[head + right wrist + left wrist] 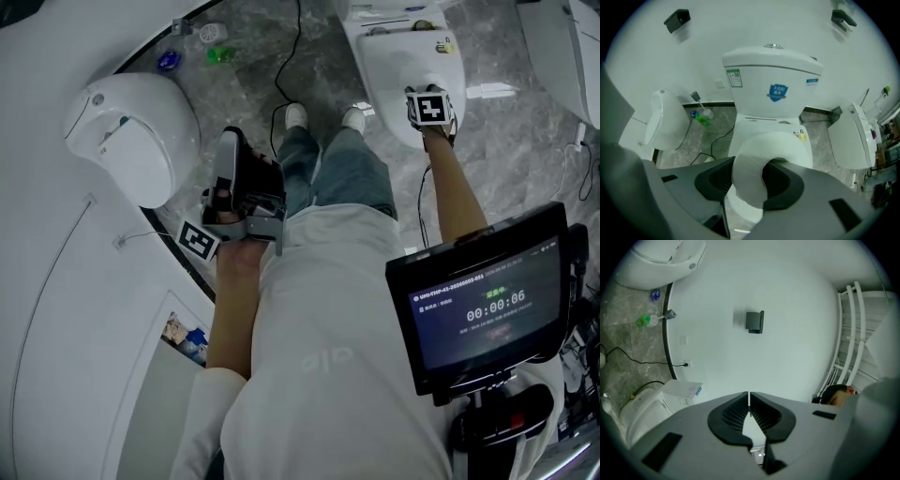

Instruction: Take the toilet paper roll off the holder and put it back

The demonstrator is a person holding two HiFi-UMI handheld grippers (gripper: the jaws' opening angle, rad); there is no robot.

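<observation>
The white toilet paper roll (749, 174) is squeezed out of round between the black pads of my right gripper (757, 180), which is shut on it. In the head view that gripper (429, 111) hangs over the closed toilet lid (394, 80), and its marker cube hides the roll. A black bracket-like holder (754, 322) is fixed on the white wall, far ahead of my left gripper (749, 399). The left gripper (239, 187) is close to the person's waist, shut with nothing in it. Two similar black brackets (677, 19) (843, 18) sit high on the wall either side of the toilet.
A white toilet with cistern (773, 79) stands ahead, a white urinal (131, 131) at the left. A black cable (281, 84) and a green bottle (220, 54) lie on the grey floor. A tablet screen (487, 300) is mounted by the person's right hip.
</observation>
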